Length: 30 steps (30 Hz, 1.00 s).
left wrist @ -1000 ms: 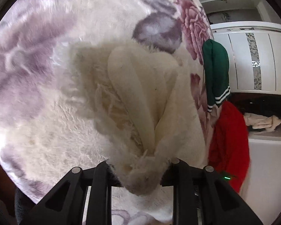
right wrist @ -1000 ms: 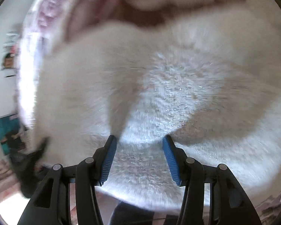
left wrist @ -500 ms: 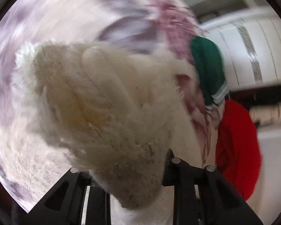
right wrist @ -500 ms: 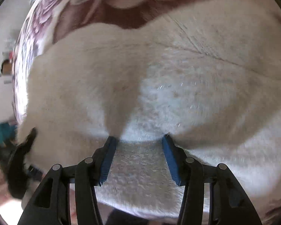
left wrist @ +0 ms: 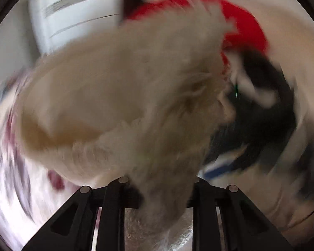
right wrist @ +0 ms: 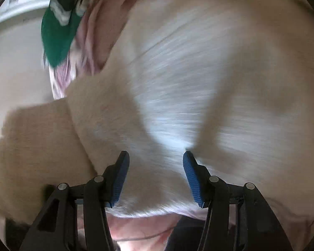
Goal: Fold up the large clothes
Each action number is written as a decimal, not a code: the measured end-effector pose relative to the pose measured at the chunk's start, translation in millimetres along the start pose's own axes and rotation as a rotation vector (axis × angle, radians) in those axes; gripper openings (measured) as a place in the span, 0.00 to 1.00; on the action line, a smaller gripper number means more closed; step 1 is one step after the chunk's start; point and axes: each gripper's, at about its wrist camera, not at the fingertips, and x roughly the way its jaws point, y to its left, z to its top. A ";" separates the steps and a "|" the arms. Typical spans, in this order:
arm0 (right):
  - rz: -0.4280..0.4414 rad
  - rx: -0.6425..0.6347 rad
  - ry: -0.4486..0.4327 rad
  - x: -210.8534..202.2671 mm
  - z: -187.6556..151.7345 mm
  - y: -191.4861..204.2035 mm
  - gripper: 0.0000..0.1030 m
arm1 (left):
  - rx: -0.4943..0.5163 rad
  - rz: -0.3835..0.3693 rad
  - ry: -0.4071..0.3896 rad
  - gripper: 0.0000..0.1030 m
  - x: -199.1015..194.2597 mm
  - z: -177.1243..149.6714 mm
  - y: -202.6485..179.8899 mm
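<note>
- The cream fleece garment (left wrist: 136, 96) is seen bunched and lifted in the left wrist view, while its broad body (right wrist: 198, 73) is spread flat over the floral bed cover (right wrist: 98, 27) in the right wrist view.
- A loss of hold is judged the main risk: the left tongs (left wrist: 163, 190) are clamped on a thick, fluffy wad, and both views are smeared, so a fast swing could pull the pile free or drag the flat part askew.
- A crooked fold is judged likely if the lifted part is laid down while only one pair of tongs holds cloth.
- The right tongs (right wrist: 155, 173) are held apart above the fleece, with nothing gripped.
- Open room is seen over the garment's middle; at the far left a green garment (right wrist: 56, 35) lies close, and a red garment (left wrist: 244, 25) lies far right.
- Whether the fleece touches them cannot be told.
</note>
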 end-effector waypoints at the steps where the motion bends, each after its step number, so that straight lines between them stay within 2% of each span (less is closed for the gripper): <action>1: -0.014 0.023 -0.028 -20.9 -4.6 -15.5 0.54 | 0.105 -0.003 0.025 0.18 12.6 2.8 -24.0; 3: -0.074 0.057 -0.086 -68.6 -13.8 -46.9 0.54 | 0.312 -0.015 0.067 0.18 37.1 -0.4 -73.7; 5: -0.112 0.102 -0.150 -115.9 -22.4 -78.5 0.55 | 0.460 -0.034 0.102 0.18 56.2 -10.4 -113.5; 6: -0.136 0.128 -0.188 -139.3 -27.9 -92.9 0.55 | 0.509 -0.040 0.119 0.19 63.3 -15.9 -127.3; 8: -0.169 0.156 -0.242 -168.1 -34.9 -108.2 0.56 | 0.591 -0.004 0.164 0.21 78.5 -23.4 -153.0; 10: -0.190 0.168 -0.295 -198.2 -40.3 -119.7 0.61 | 0.615 0.044 0.189 0.24 81.8 -22.0 -166.8; 13: -0.159 0.140 -0.332 -221.9 -41.3 -118.2 0.65 | 0.559 0.041 0.184 0.29 68.6 -11.0 -167.7; 14: -0.143 0.124 -0.333 -225.6 -41.0 -114.6 0.66 | 0.517 0.041 0.176 0.29 62.0 -6.0 -162.2; 16: -0.123 0.094 -0.335 -224.1 -36.1 -105.5 0.66 | 0.460 0.055 0.176 0.30 68.1 -3.5 -126.3; 17: -0.119 0.084 -0.333 -223.2 -34.4 -102.9 0.66 | 0.409 0.052 0.179 0.28 67.9 -3.2 -112.4; 20: -0.111 0.094 -0.355 -219.1 -35.8 -99.2 0.66 | 0.113 0.015 0.159 0.22 59.9 3.0 -57.5; 21: -0.095 0.101 -0.356 -219.4 -37.7 -101.0 0.66 | -0.045 0.035 0.140 0.21 47.9 4.6 -26.0; 23: -0.080 0.109 -0.353 -192.5 -35.1 -83.2 0.66 | -0.271 0.087 0.106 0.20 24.1 -3.4 23.0; 24: -0.075 0.111 -0.346 -187.9 -37.5 -82.3 0.66 | -0.434 0.136 0.097 0.20 6.8 -15.8 60.2; 25: -0.079 0.115 -0.330 -179.9 -39.1 -83.0 0.66 | -0.545 0.168 0.100 0.20 -2.3 -27.6 85.5; 26: -0.080 0.119 -0.320 -175.5 -42.0 -84.3 0.66 | -0.696 0.218 0.117 0.20 -14.1 -50.2 118.5; 27: -0.079 0.124 -0.305 -169.4 -44.3 -86.2 0.66 | -0.788 0.233 0.130 0.20 -18.1 -68.7 136.3; 29: -0.085 0.141 -0.277 -148.6 -48.6 -90.1 0.75 | -1.055 0.211 0.184 0.21 -24.7 -123.8 181.4; 30: -0.081 0.148 -0.278 -142.5 -52.9 -93.4 0.84 | -1.141 0.212 0.216 0.22 -25.8 -144.6 192.2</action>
